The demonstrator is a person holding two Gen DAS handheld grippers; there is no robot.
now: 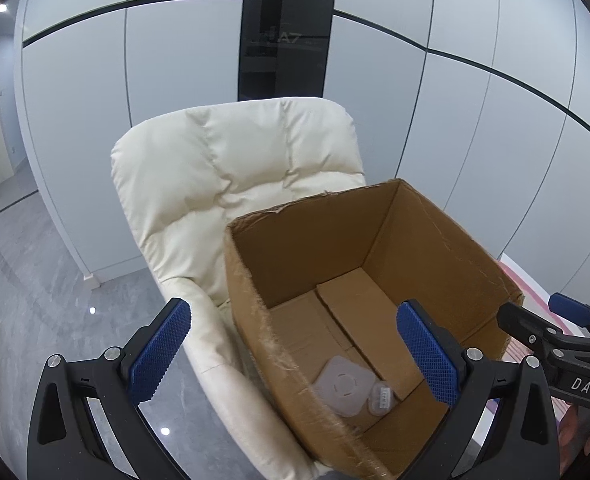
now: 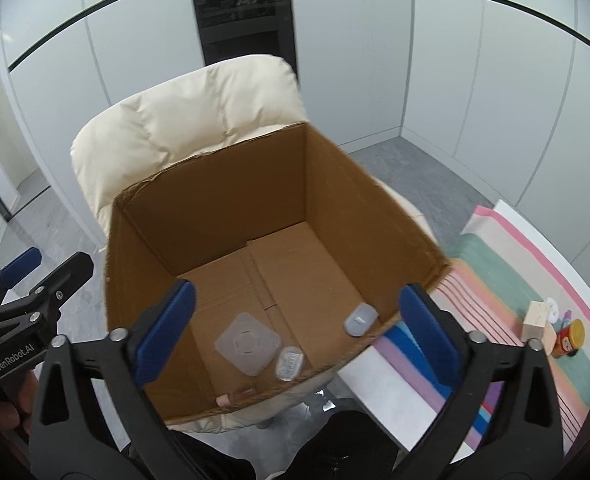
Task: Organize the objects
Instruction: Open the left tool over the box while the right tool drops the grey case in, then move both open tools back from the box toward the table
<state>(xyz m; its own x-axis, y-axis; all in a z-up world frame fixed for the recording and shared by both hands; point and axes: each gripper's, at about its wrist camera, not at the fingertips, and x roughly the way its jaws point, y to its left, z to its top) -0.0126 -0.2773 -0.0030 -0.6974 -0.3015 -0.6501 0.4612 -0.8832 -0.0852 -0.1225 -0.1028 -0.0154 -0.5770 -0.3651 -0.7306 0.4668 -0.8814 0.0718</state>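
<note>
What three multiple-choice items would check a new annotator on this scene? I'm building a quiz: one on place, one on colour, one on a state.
1. Where does the cardboard box stand?
A. on the floor
B. on the cream chair
C. on the striped cloth

2. What colour are the right gripper pads?
A. blue
B. red
C. green

3. How does the right gripper stand?
A. shut on the square white device
B. shut on nothing
C. open, holding nothing

Key:
1 B, the chair's back rises behind the box and its seat shows beneath.
2 A, both textured pads are blue.
3 C, the pads stand wide apart over the box; the device lies on the box floor.
</note>
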